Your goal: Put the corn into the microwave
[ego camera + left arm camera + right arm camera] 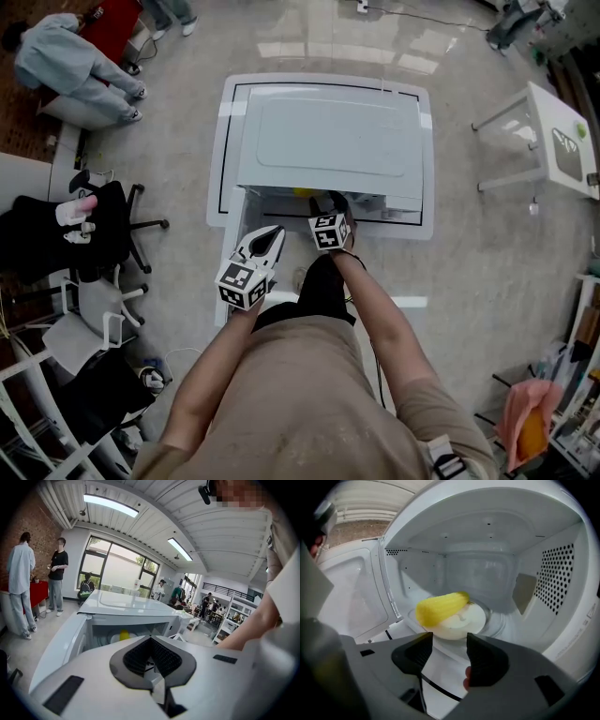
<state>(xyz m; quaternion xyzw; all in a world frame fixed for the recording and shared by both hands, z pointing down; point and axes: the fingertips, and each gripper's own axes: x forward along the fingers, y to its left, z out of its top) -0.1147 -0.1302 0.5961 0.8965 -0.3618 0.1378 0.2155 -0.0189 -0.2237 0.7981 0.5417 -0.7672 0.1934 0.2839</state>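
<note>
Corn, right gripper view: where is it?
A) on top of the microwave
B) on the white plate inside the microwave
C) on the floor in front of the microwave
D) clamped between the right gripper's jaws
B: the corn lies on the white plate inside the microwave, beyond the right gripper, whose jaws stand apart with nothing between them.

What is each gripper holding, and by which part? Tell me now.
Nothing is held. The right gripper has its jaws apart and empty; the corn lies free on the plate inside the microwave. The left gripper is shut on nothing.
</note>
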